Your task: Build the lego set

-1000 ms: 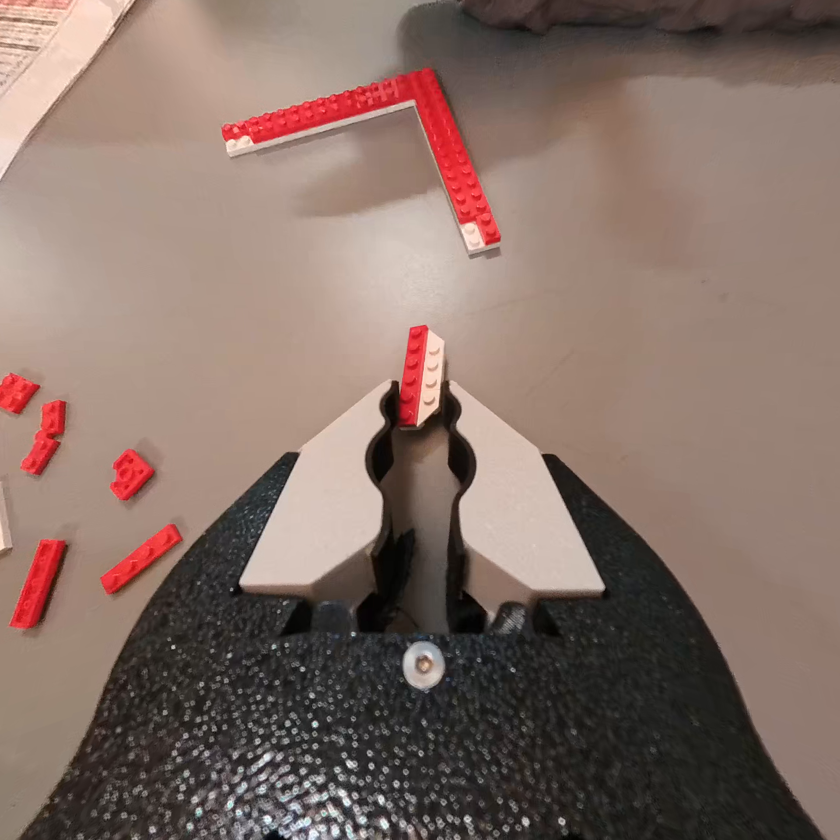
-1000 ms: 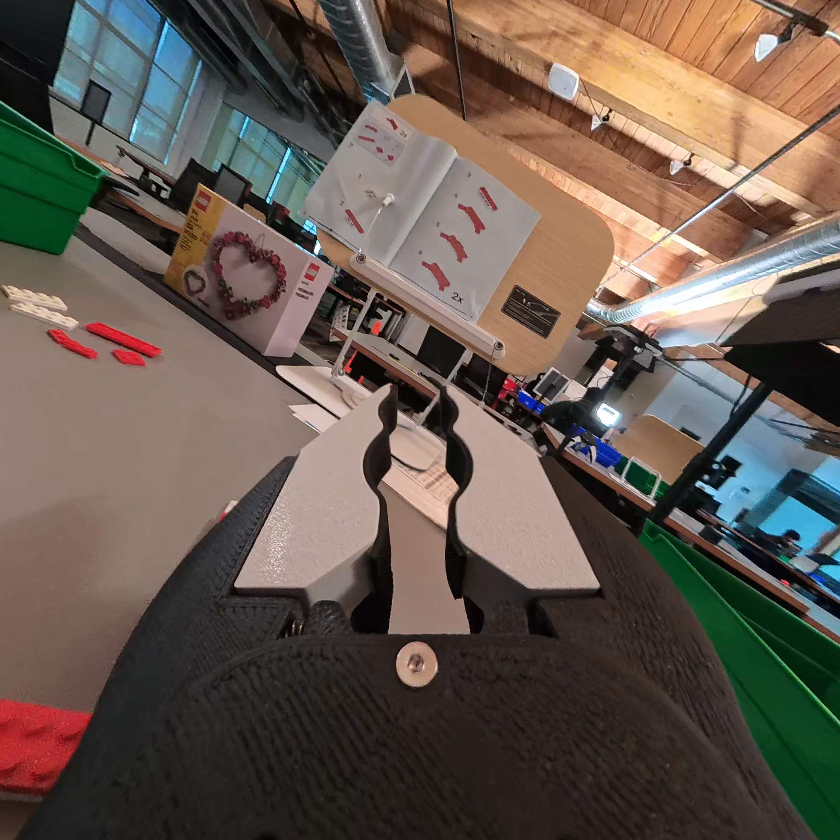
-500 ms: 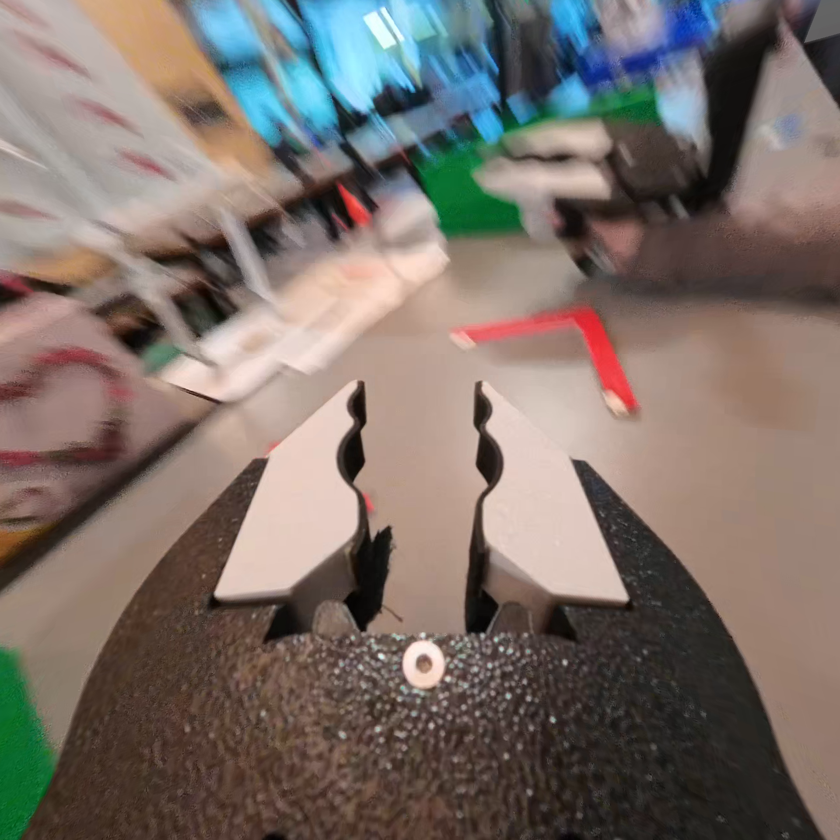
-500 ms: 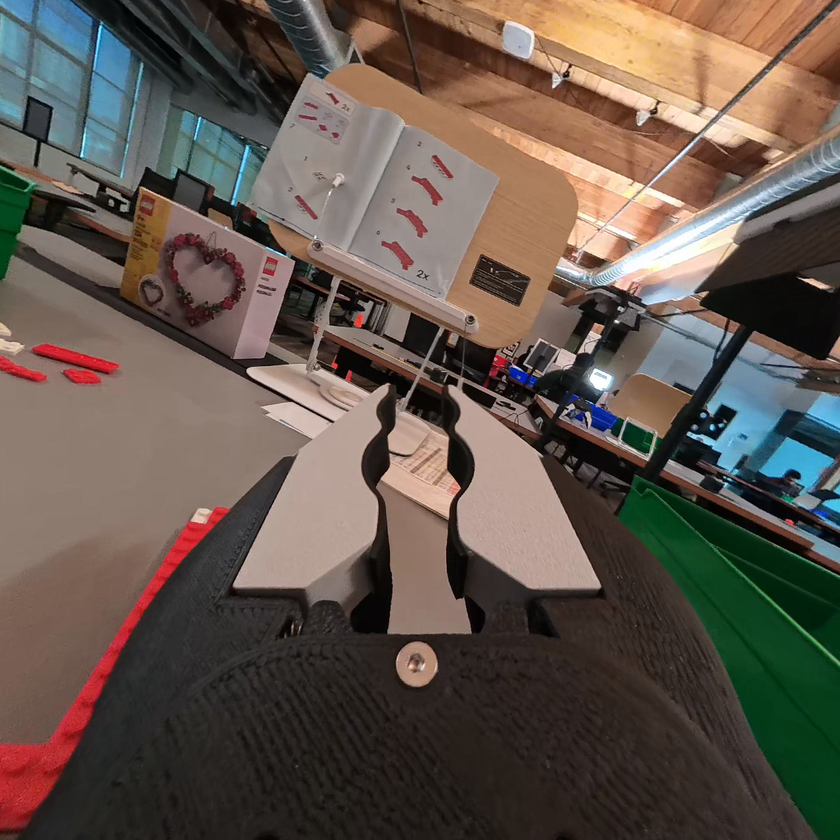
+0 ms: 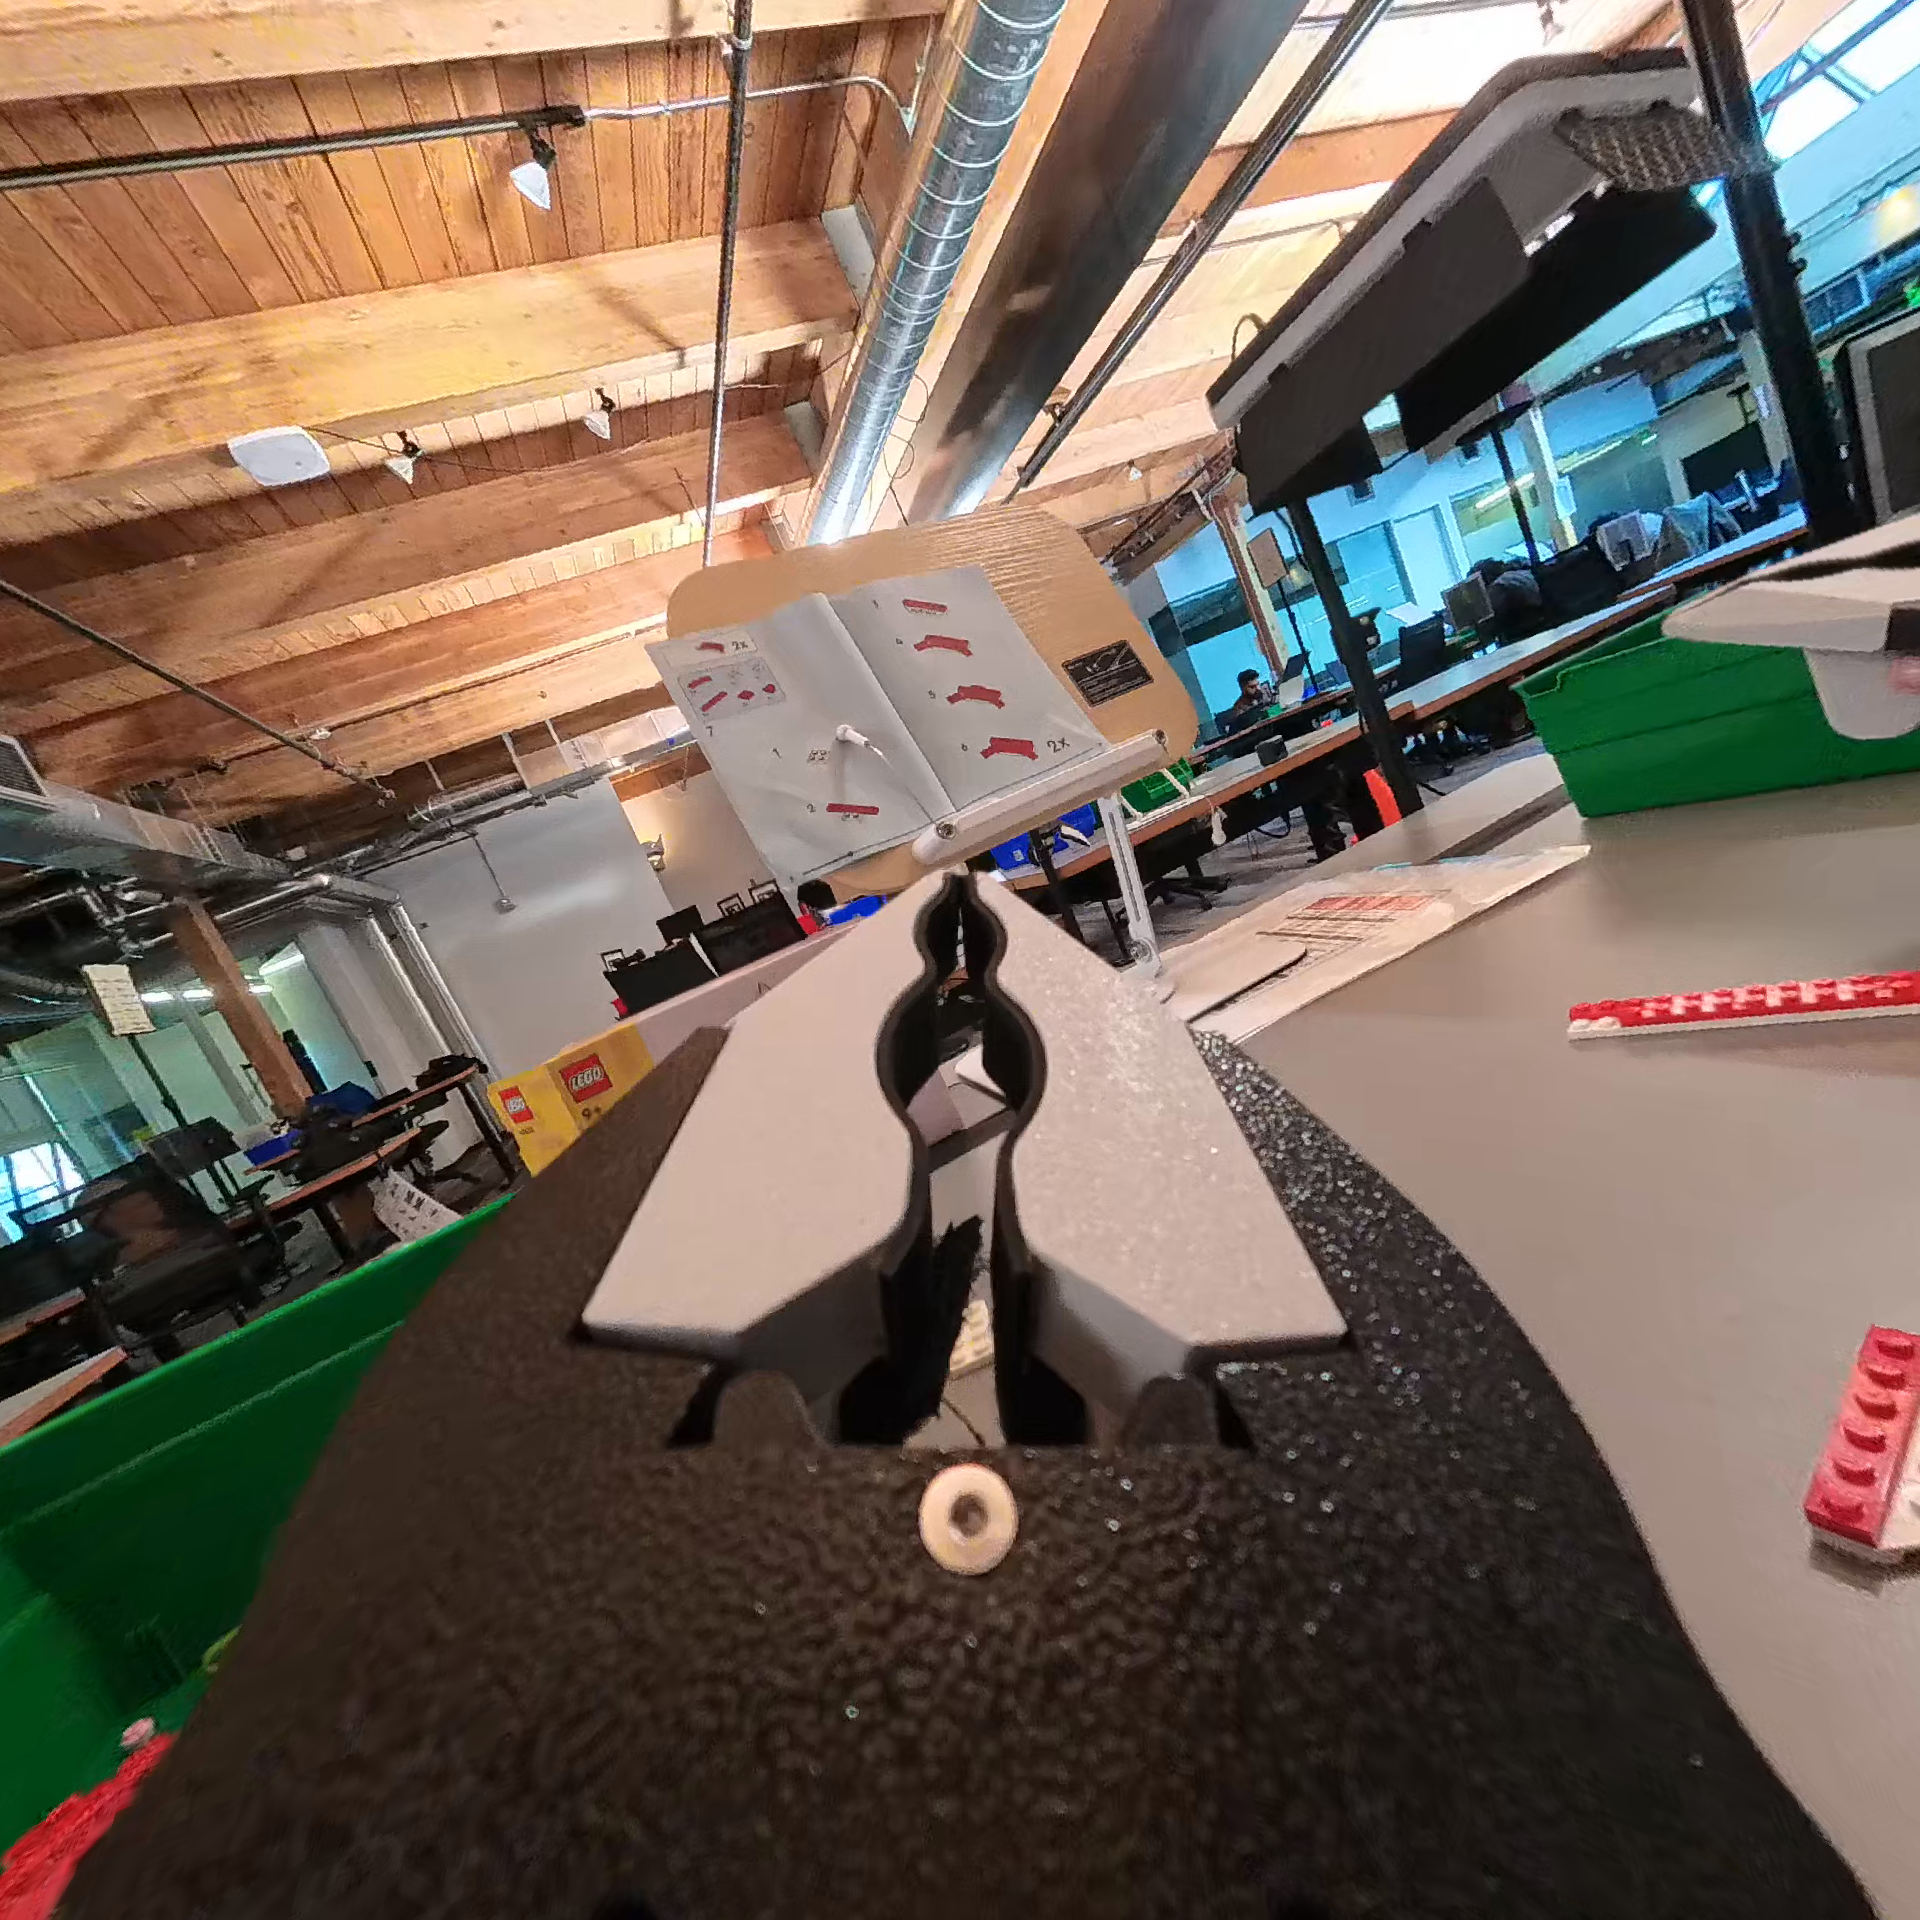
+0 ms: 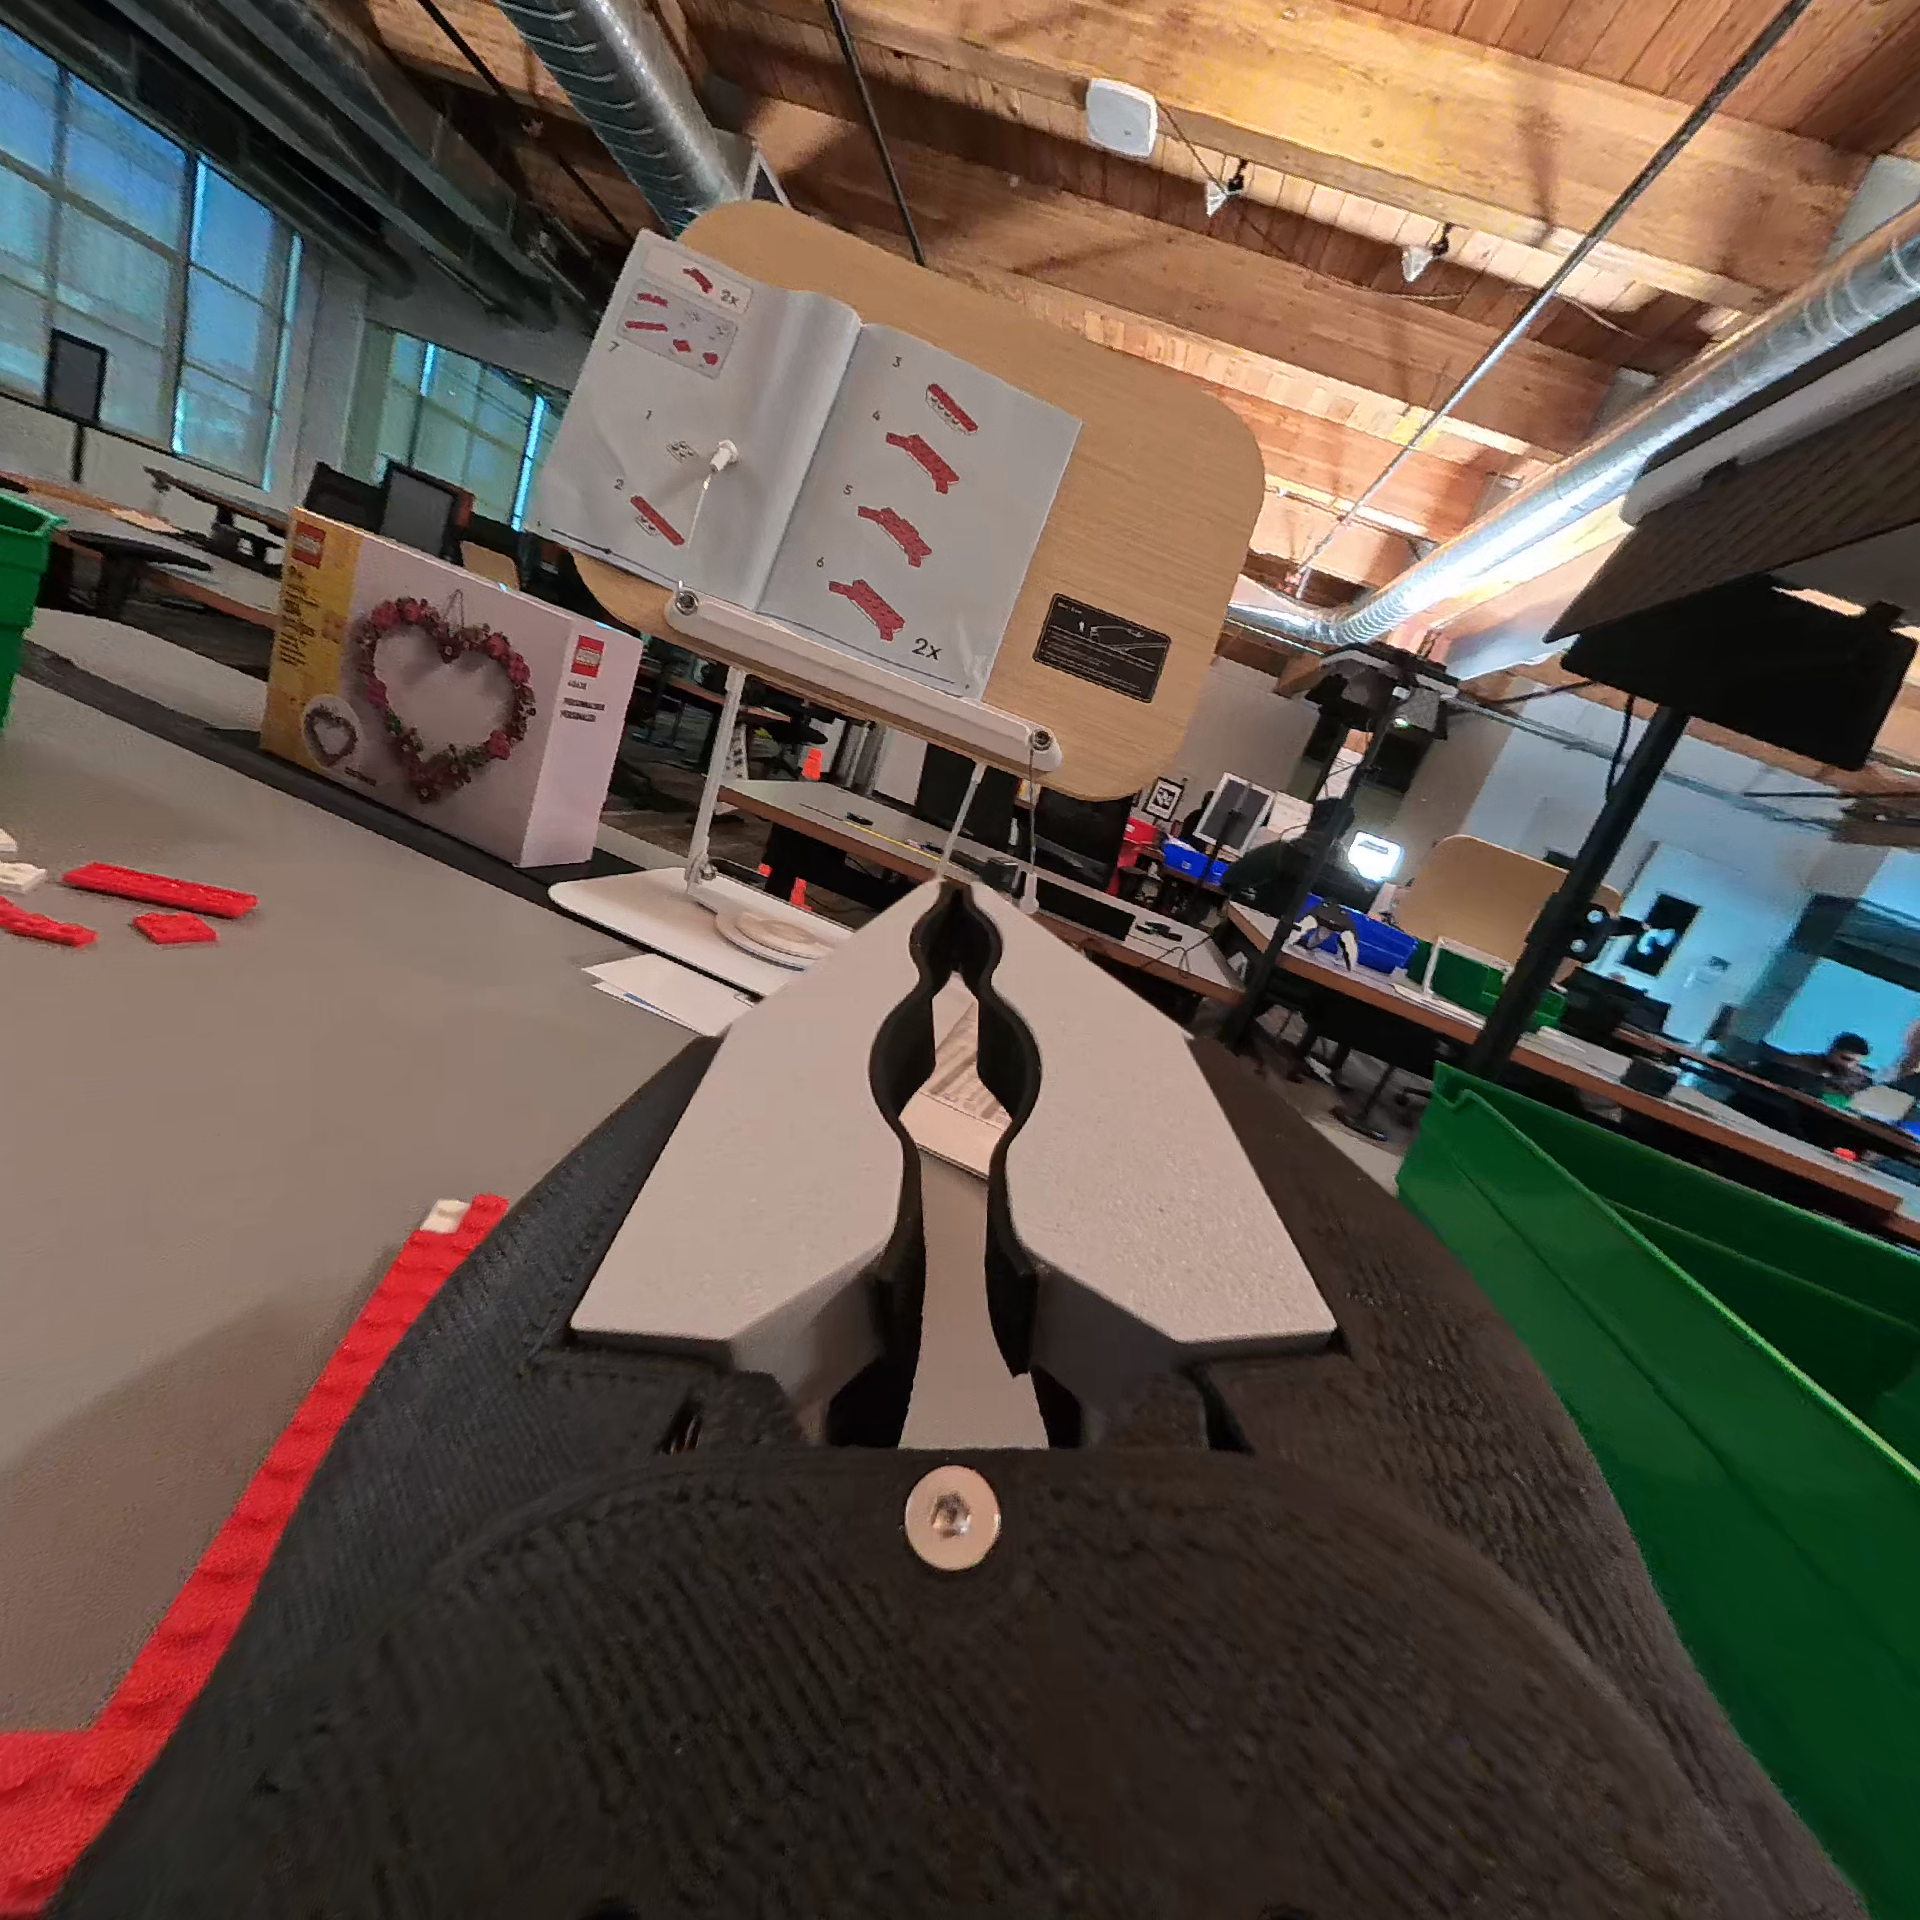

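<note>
Both claws point up and forward toward one open instruction booklet (image 6: 800,457) propped on one wooden stand (image 6: 1132,540) at the far side of the grey desk (image 6: 260,1091). The left claw (image 5: 961,888) has its two fingers brought together at the tips with nothing between them, and the right claw (image 6: 954,894) is the same: tips touching, empty. In the left wrist view, one long red-and-white plate strip (image 5: 1745,1004) lies flat on the desk to the right, and the end of a second red-and-white piece (image 5: 1870,1455) shows nearer, at the right edge; whether the two are joined cannot be told. In the right wrist view, one long red strip with a white end (image 6: 312,1455) runs along the desk just beside the claw's black body, on its left. Farther off to the left lie three loose red plates (image 6: 156,891) with one small white piece (image 6: 21,878) near them. One set box with a heart wreath picture (image 6: 447,717) stands behind them, left of the stand's base. One green bin (image 6: 1714,1351) sits at the right, and another green bin (image 5: 208,1455) shows at the left of the left wrist view
</note>
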Available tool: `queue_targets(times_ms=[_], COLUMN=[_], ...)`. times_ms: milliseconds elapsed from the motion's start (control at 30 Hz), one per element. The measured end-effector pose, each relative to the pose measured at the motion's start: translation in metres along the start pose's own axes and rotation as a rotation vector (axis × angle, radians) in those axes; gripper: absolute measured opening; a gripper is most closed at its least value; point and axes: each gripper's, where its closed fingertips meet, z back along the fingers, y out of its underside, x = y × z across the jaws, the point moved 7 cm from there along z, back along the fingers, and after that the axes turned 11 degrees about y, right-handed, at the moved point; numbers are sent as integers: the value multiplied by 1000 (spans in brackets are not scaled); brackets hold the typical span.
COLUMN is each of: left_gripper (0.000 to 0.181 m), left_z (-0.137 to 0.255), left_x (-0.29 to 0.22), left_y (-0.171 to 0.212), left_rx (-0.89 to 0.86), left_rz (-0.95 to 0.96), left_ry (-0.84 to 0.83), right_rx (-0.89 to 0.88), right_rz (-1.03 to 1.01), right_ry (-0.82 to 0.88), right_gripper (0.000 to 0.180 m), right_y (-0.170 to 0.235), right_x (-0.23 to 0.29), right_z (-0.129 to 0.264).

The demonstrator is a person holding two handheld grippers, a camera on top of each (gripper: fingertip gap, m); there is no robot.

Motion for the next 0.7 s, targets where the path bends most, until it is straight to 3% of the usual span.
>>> queue_targets(times_ms=[400, 700], left_gripper=[0, 0], left_z=[-2, -8], left_x=[5, -15], left_y=[14, 10], left_rx=[37, 48], left_rz=[40, -28], left_ry=[-13, 87], right_rx=[3, 19], right_rz=[-8, -1], right_ry=[-40, -39], right_gripper=[0, 0], right_y=[1, 3], right_x=[5, 5], right_z=[-3, -4])
